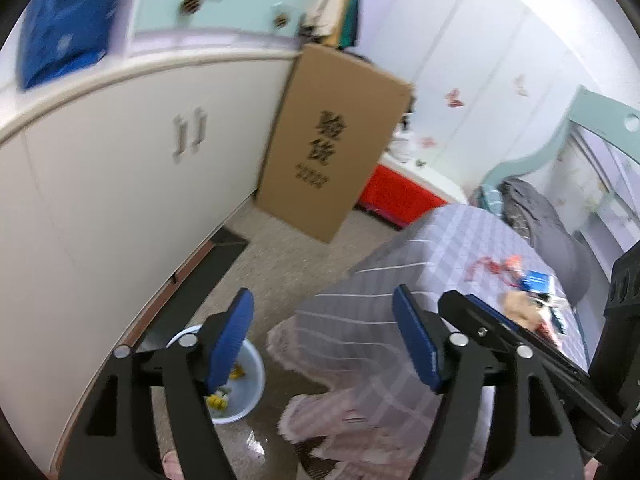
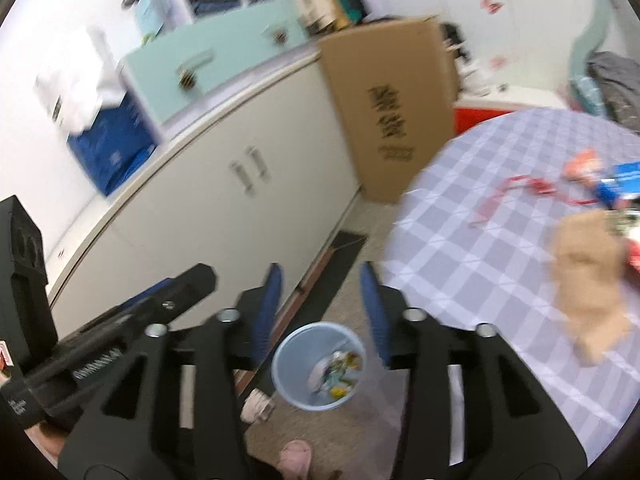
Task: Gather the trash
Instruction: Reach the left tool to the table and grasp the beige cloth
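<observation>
- Blue pads on my left claw (image 1: 324,344) stand well apart with nothing between them; it hangs over the edge of the table (image 1: 400,264) and the floor (image 1: 280,248) beside it.
- My right claw (image 2: 320,312) is also apart, less widely, and empty; through its gap I see the bin (image 2: 288,364) straight below.
- The bin is a pale blue round one standing on the floor between the white cabinet (image 1: 120,184) and the table. Bits of trash (image 2: 338,372) lie in its bottom: yellow, white and greenish scraps, too blurred to name.
- In the left view the bin (image 1: 254,372) is partly hidden behind the left pad, with yellow scraps showing inside.
- More trash sits on the checked tablecloth (image 2: 480,248): a crumpled brown paper bag (image 2: 588,280), a red string (image 2: 516,184), a blue packet (image 2: 624,176) and some orange wrapping, all near the far side from the bin.
- A tall cardboard box (image 1: 336,140) leans against the end of the cabinet.
- A pink slipper (image 2: 296,456) shows at the lower edge of the right view.
</observation>
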Tool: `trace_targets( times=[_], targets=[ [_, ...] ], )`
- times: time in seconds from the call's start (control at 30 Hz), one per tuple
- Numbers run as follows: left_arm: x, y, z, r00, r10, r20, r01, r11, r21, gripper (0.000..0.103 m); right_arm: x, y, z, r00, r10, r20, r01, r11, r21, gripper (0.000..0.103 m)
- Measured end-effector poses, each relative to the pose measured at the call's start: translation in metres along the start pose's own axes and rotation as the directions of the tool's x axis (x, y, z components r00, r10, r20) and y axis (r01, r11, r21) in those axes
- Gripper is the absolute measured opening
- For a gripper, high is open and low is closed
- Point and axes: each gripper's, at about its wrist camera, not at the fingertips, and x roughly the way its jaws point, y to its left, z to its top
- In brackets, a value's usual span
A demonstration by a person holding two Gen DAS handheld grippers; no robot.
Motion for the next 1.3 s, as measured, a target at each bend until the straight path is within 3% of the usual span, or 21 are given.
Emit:
trace_targets(
  times=[0.23, 0.5, 0.73, 0.97, 1.03, 1.07, 1.13, 1.17, 1.2, 1.3],
  targets=[
    [0.007, -0.099, -0.013, 0.998, -0.065, -0.024, 0.068, 0.985, 0.159, 0.079, -0.062, -0.087, 0.001, 0.989, -0.133, 0.069, 0.127, 0.989, 0.078, 0.056],
    [0.047, -0.201, -0.037, 0.987, -0.111, -0.118, 0.143, 0.941, 0.307, 0.082, -0.112, -0.183, -0.008, 0.956, -0.277, 0.092, 0.256, 0.948, 0.187, 0.063],
    [0.086, -0.248, -0.049, 0.977, -0.102, -0.185, 0.167, 0.912, 0.376, 0.082, -0.125, -0.23, -0.014, 0.948, -0.308, 0.082, 0.281, 0.929, 0.24, 0.065],
    [0.122, -0.261, -0.056, 0.978, -0.014, -0.207, 0.099, 0.907, 0.409, 0.082, -0.114, -0.235, -0.009, 0.957, -0.281, 0.064, 0.26, 0.938, 0.23, 0.066],
    [0.127, -0.261, -0.057, 0.978, -0.006, -0.207, 0.095, 0.902, 0.42, 0.073, -0.111, -0.233, -0.005, 0.959, -0.277, 0.064, 0.258, 0.941, 0.218, 0.066],
    [0.129, -0.26, -0.058, 0.976, -0.015, -0.219, 0.108, 0.901, 0.421, 0.049, -0.11, -0.231, -0.003, 0.958, -0.278, 0.065, 0.259, 0.943, 0.211, 0.066],
    [0.129, -0.26, -0.056, 0.977, -0.021, -0.214, 0.113, 0.895, 0.431, 0.01, -0.106, -0.226, 0.003, 0.958, -0.278, 0.067, 0.262, 0.946, 0.191, 0.066],
    [0.13, -0.258, -0.054, 0.968, -0.05, -0.246, 0.152, 0.896, 0.417, 0.003, -0.103, -0.223, 0.006, 0.958, -0.279, 0.067, 0.264, 0.948, 0.179, 0.066],
    [0.128, -0.251, -0.05, 0.967, -0.077, -0.244, 0.169, 0.908, 0.384, 0.003, -0.101, -0.22, 0.01, 0.957, -0.281, 0.068, 0.266, 0.949, 0.167, 0.066],
    [0.113, -0.233, -0.036, 0.984, -0.082, -0.158, 0.133, 0.928, 0.348, 0.003, -0.092, -0.206, 0.023, 0.958, -0.28, 0.065, 0.271, 0.955, 0.118, 0.066]
  ],
)
